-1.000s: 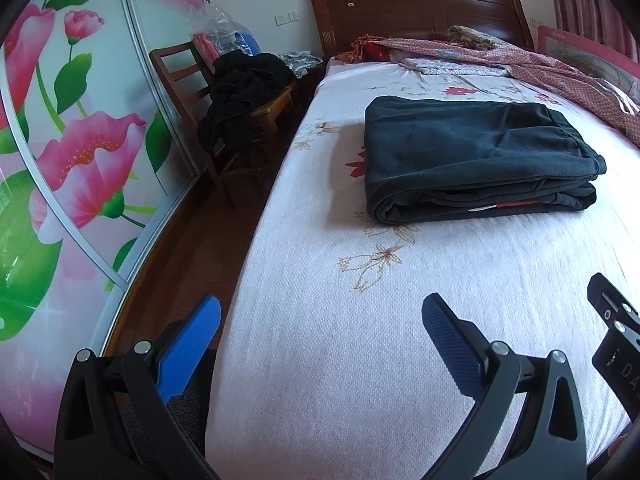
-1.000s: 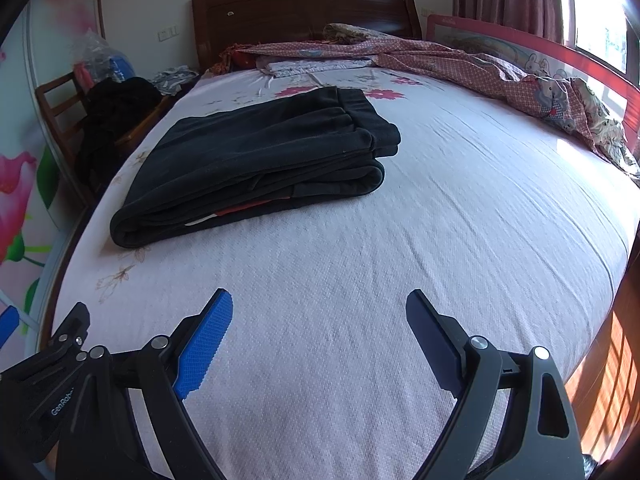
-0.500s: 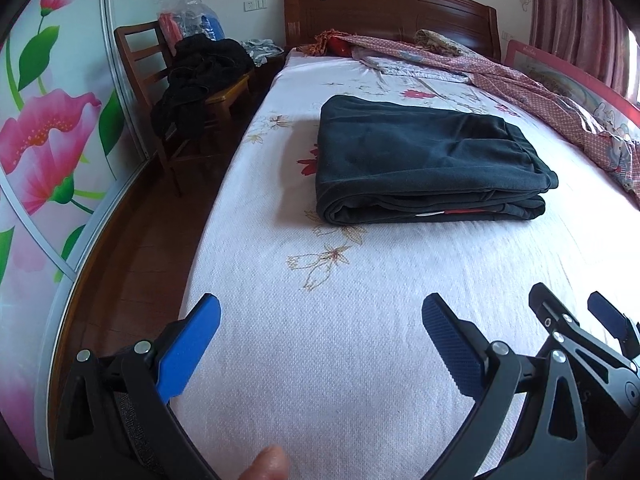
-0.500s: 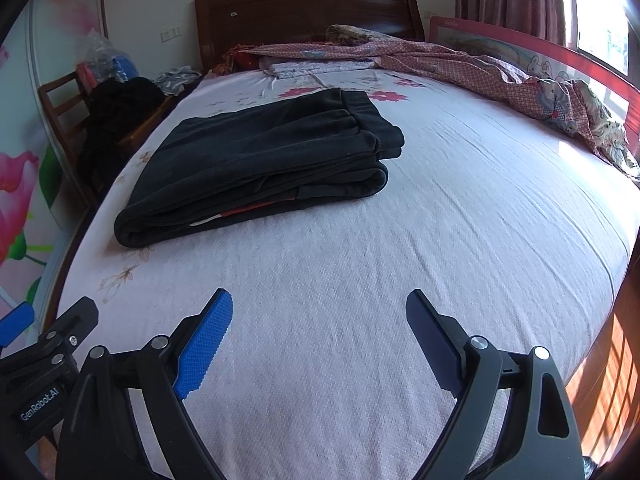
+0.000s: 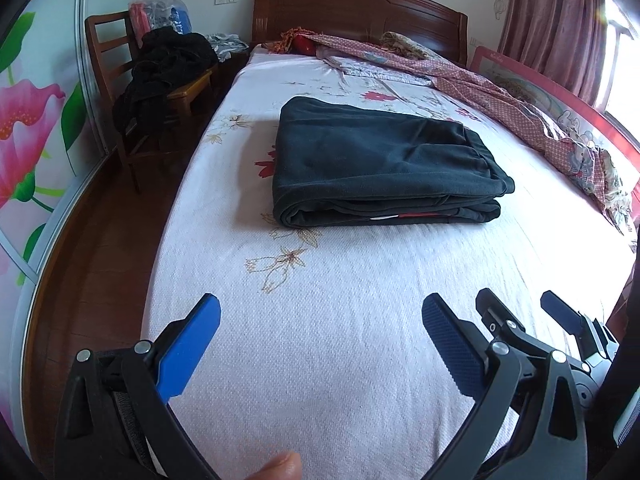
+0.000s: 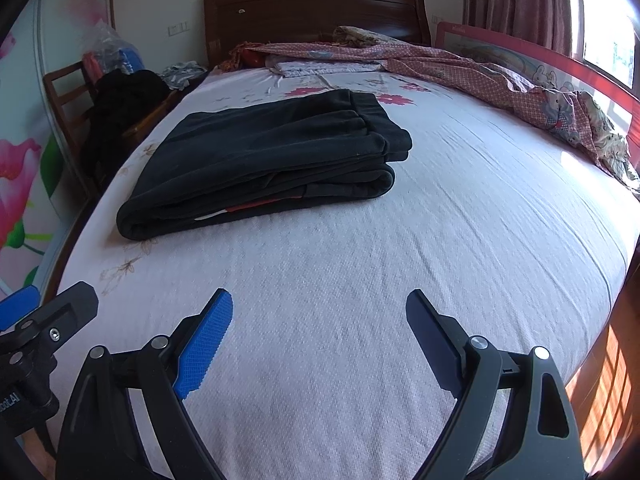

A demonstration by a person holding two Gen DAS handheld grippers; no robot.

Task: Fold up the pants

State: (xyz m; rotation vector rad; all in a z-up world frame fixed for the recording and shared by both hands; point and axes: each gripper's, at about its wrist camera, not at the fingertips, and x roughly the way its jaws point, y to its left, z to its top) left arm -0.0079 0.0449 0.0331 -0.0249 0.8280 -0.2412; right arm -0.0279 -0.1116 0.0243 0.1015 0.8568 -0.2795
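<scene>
Folded pants [image 5: 376, 172] lie on bed [image 5: 320, 360], mid, nearer its left edge. Left gripper [image 5: 320, 344] & right gripper [image 6: 320, 336] side by side over the near end, well apart from pants. Quilt [image 6: 460, 72] behind, along right side. Headboard [image 5: 360, 12] at far end. Chair [image 5: 132, 92] w/ clothes left of bed.

Dark pants [image 5: 376, 164], white floral sheet [image 5: 340, 344]

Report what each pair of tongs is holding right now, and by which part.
Nothing. The left tongs and right tongs are both open over bare sheet; the folded pants lie untouched beyond them.
</scene>
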